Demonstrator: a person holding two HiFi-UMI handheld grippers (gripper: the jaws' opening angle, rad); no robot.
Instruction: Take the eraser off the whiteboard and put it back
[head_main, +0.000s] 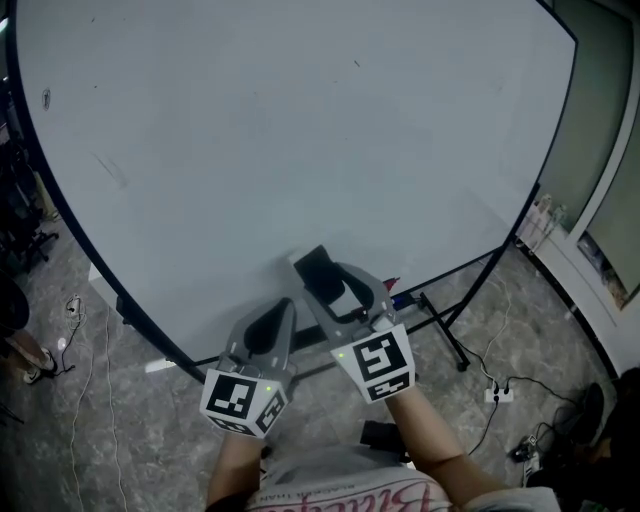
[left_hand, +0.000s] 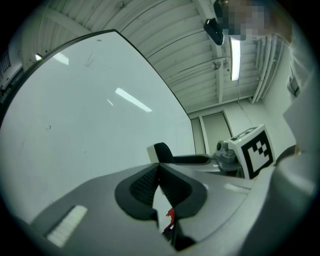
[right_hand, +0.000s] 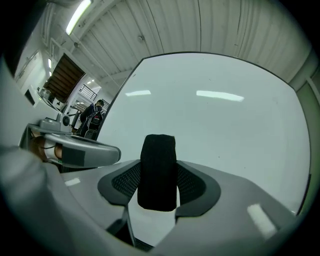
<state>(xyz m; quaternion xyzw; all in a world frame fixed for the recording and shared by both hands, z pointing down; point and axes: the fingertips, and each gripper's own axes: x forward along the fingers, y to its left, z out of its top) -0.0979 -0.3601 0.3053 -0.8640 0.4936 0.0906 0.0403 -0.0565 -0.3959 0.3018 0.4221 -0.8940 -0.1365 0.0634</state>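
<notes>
Squarely, right tongs (head_main: 326, 284) grip the eraser (right_hand: 157, 172) before the whiteboard (head_main: 300, 130).

My head camera looks steeply down onto the whiteboard (head_main: 300, 130), with my left hand-held gripper (head_main: 283, 312) and right hand-held gripper (head_main: 330, 280) low in frame. Each gripper camera looks along its own jaws, close to the board, also catching the ceiling (left_hand: 165, 30). All three views share the whiteboard.

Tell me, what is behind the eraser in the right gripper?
Behind the eraser, clamped in the right gripper, stands the whiteboard, white and almost unmarked. The patch directly behind the eraser is covered, so whether they touch cannot be seen.
</notes>
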